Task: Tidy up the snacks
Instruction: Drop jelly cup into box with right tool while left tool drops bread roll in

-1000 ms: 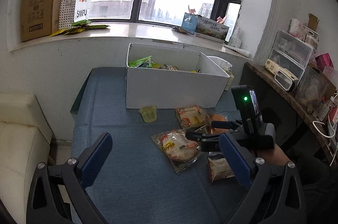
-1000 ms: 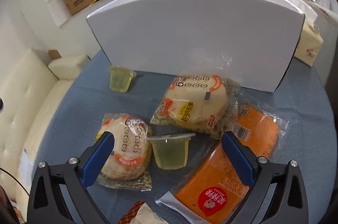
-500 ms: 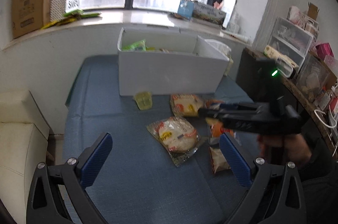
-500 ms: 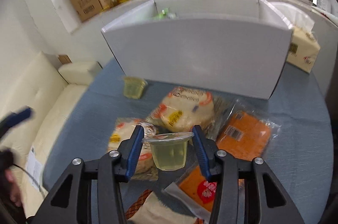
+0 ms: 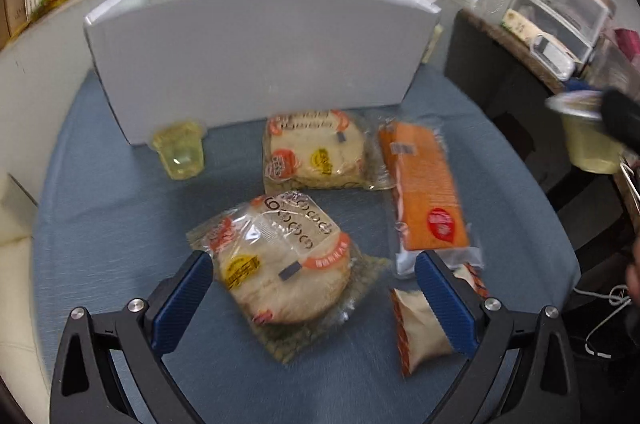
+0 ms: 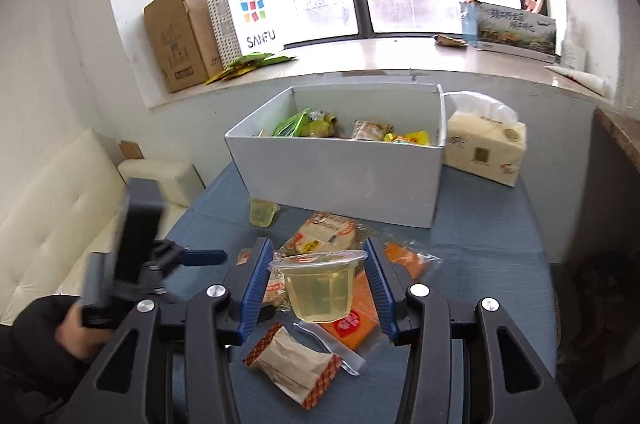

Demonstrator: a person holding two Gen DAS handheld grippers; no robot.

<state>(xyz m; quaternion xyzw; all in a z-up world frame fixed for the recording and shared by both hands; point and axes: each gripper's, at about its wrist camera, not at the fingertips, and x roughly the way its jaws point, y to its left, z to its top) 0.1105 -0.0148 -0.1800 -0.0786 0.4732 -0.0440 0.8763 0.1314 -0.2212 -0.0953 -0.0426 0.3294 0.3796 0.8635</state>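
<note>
My right gripper (image 6: 318,282) is shut on a yellow jelly cup (image 6: 320,290) and holds it above the blue table; the cup also shows in the left wrist view (image 5: 590,136) at the far right. My left gripper (image 5: 310,298) is open, low over a round bread packet (image 5: 286,274). Ahead of it lie a second bread packet (image 5: 316,150), an orange wafer packet (image 5: 426,192), a small brown-edged snack packet (image 5: 422,330) and a second jelly cup (image 5: 180,150). The white box (image 6: 340,176) behind holds several snacks.
A tissue pack (image 6: 484,146) sits right of the box. The windowsill carries a cardboard box (image 6: 180,40), a SANFU bag (image 6: 244,16) and a printed carton (image 6: 512,28). A cream sofa (image 6: 52,220) lies left; shelves with plastic drawers (image 5: 560,4) stand right.
My right gripper closed on the jelly cup and lifted it up and back from the table. My left gripper moved forward and down over the near bread packet.
</note>
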